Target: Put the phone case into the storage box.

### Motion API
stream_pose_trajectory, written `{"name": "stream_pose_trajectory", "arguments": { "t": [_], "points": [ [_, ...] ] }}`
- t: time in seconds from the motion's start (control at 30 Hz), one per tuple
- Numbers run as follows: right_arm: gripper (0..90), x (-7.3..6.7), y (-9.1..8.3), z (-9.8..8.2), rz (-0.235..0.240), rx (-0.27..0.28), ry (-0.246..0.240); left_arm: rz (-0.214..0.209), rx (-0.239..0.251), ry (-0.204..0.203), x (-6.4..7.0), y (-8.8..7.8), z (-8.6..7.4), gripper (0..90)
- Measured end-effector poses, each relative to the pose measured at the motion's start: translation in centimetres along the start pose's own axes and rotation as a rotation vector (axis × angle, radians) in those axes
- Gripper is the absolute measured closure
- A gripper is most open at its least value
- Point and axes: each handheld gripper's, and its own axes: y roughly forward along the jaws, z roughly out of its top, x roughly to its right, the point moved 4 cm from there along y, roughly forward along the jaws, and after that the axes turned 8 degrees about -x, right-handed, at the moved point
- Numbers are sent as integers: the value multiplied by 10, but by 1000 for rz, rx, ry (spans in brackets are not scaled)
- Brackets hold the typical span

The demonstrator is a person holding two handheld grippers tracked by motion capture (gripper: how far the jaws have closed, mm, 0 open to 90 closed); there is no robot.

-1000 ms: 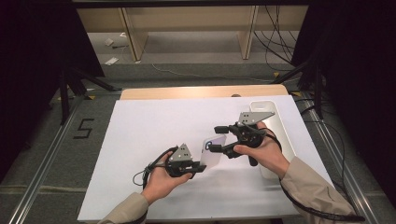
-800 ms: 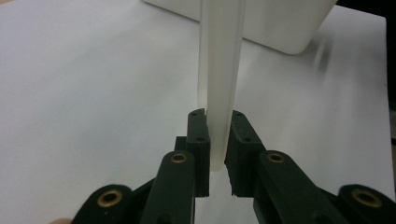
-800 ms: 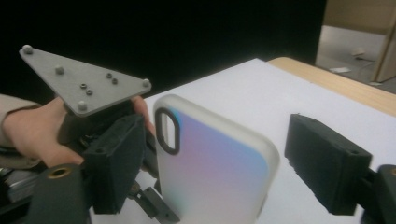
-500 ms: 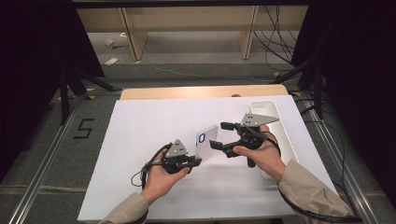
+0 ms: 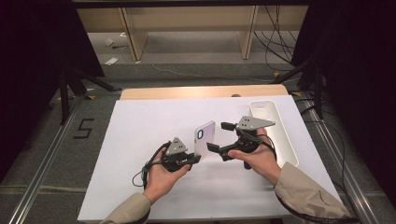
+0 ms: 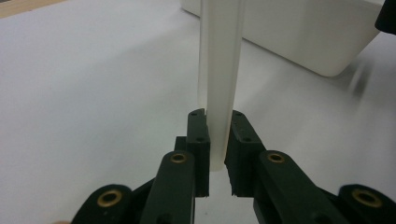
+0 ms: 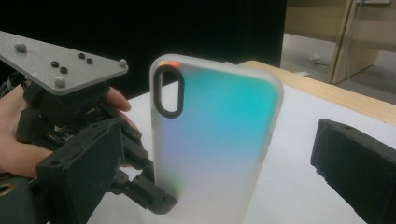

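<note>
The phone case (image 5: 204,139) I hold is a frosted, translucent shell with rounded corners and a dark-rimmed oval camera cutout near its top; in my right gripper view (image 7: 215,140) its back shimmers from teal through pale blue to pink. It stands upright above the middle of the white worktop (image 5: 140,126), lifted clear of it. My left gripper (image 5: 194,158) is clamped on its lower edge, and in my left gripper view (image 6: 218,149) both pads press the thin edge of the case (image 6: 219,84) between them. My right gripper (image 5: 219,137) sits just beside the case on its right, jaws spread wide after having just been opening; the case is partly between them, but neither pad touches it.

A long white tray (image 5: 280,135) lies along the worktop's right edge, close behind my right hand (image 5: 257,156), and it is the only thing near that side. A strip of bare wood (image 5: 201,92) shows along the far edge. The left half and the near edge of the worktop give wide room to move.
</note>
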Motion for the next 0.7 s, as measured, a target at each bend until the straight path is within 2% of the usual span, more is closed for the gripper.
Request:
{"name": "stream_pose_trajectory", "arguments": {
  "t": [0.37,0.7],
  "points": [
    [29,3,0,0,-55,27,26,2,-16,0,5,7,4,806],
    [5,3,3,1,-56,38,46,-4,-15,-6,8,11,7,806]
  ]
}}
